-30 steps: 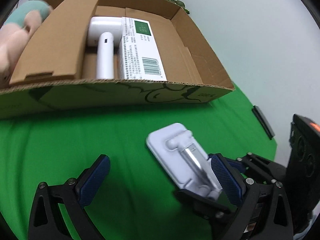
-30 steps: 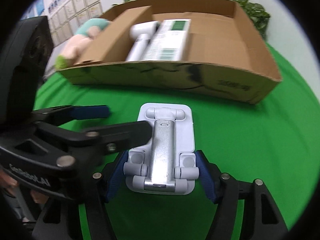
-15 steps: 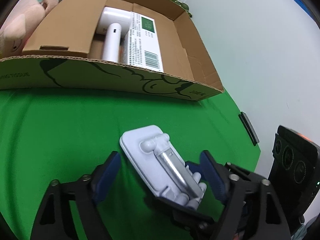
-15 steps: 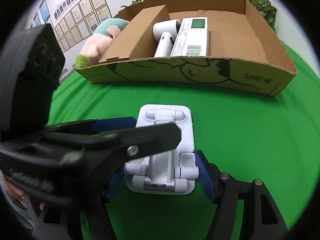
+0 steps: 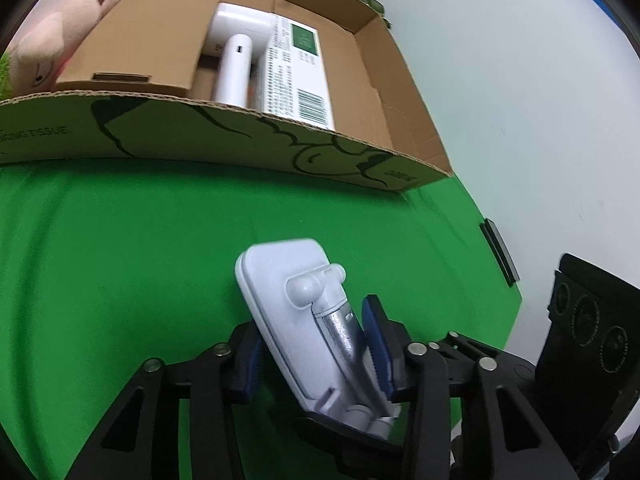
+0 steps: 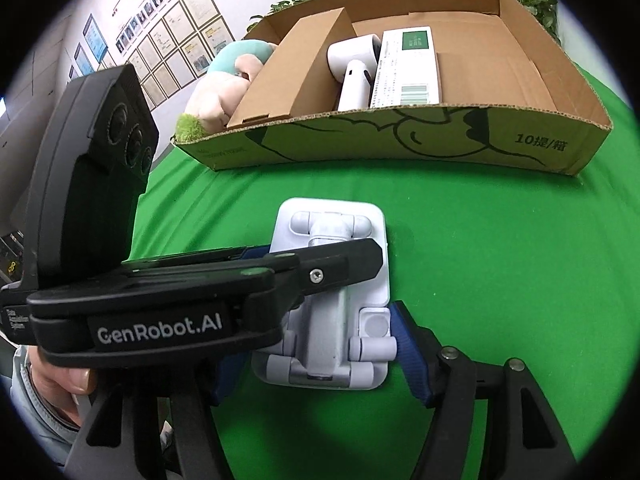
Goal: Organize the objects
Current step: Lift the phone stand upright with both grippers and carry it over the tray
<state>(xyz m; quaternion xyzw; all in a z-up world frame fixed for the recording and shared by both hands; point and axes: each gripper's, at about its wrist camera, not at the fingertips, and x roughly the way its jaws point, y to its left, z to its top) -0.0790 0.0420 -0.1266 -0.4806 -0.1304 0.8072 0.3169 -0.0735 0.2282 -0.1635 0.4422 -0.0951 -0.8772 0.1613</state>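
A white folding phone stand (image 5: 280,280) with a silver arm lies over the green cloth in front of the cardboard box (image 5: 240,136). My left gripper (image 5: 314,352) is closing across its middle. One blue pad meets the plate's left edge and the other meets the silver arm. In the right wrist view my right gripper (image 6: 320,360) is shut on the near end of the stand (image 6: 328,216), with blue pads on both sides. The left gripper's finger (image 6: 320,276) crosses over the stand there and hides its middle.
The open box (image 6: 440,136) holds a white handheld device (image 5: 236,68) and a white carton with a green label (image 5: 300,72); its right half is bare cardboard. A plush toy (image 6: 224,80) leans at the box's left end. Green cloth (image 6: 500,260) surrounds the stand.
My left gripper's jaws have come in from wide open onto the stand's sides. The right gripper has kept its grip on the near end. The stand has hardly moved.
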